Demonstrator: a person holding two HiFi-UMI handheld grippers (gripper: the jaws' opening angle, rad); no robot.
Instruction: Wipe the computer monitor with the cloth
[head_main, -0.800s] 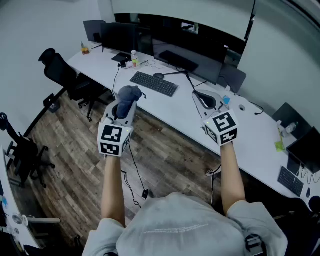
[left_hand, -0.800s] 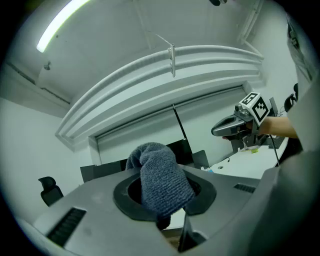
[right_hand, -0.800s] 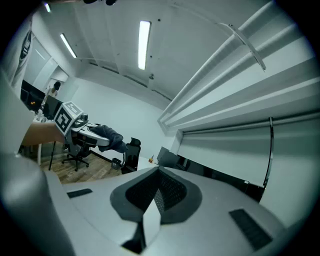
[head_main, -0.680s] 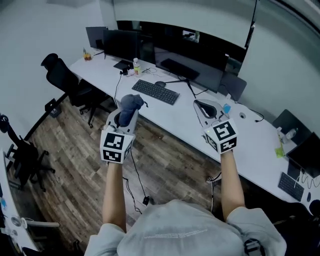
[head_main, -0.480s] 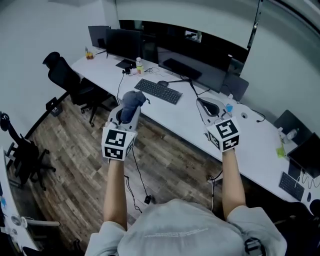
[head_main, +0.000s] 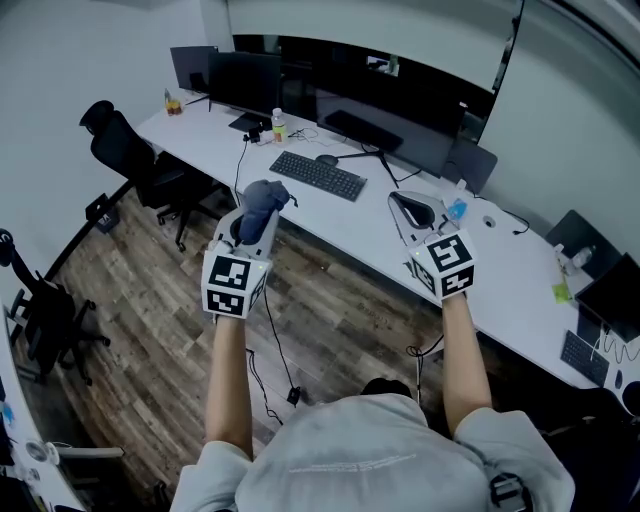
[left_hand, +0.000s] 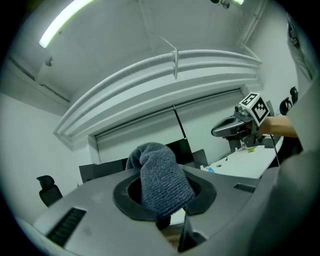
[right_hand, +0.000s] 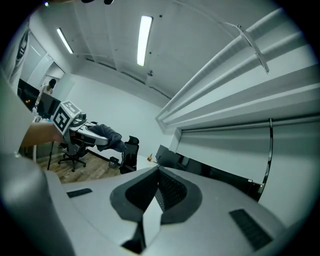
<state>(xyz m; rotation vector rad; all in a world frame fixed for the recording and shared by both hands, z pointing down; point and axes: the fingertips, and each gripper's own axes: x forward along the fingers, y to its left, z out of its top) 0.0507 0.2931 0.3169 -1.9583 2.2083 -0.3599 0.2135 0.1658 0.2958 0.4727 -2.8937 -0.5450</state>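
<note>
A wood-plank floor (head_main: 150, 300) lies below the left tool (head_main: 256, 222), and a long white worktop (head_main: 370, 215) runs slantwise ahead of both tools. At the far side of the worktop, past the right tool (head_main: 413, 212), stands the wide dark computer monitor (head_main: 400, 130). A smaller dark monitor (head_main: 245, 80) stands ahead of the left tool, toward its left. The cloth is well apart from both screens. A black office chair (head_main: 120, 140) sits on the floor off to the left tool's left, near the worktop's end.

A black keyboard (head_main: 318, 175) lies on the worktop between the tools and the wide monitor, ahead of the left tool and slightly to its right.

The left tool is held at the worktop's near edge, its marker cube (head_main: 232, 283) toward the person. Its jaws pinch a blue-grey terry cloth (head_main: 265, 198). In the left gripper view the cloth (left_hand: 162, 180) bunches up above the clamped jaws, with the right tool (left_hand: 225, 129) off to the right at about the same height.

The right tool is over the worktop, its cube (head_main: 447, 262) just past the near edge. In the right gripper view its dark pads (right_hand: 167, 192) are pressed together with nothing between them. The left tool with the cloth (right_hand: 107, 136) shows far off to its left.

A small bottle (head_main: 279, 125) stands beyond the keyboard, ahead of the left tool.
</note>
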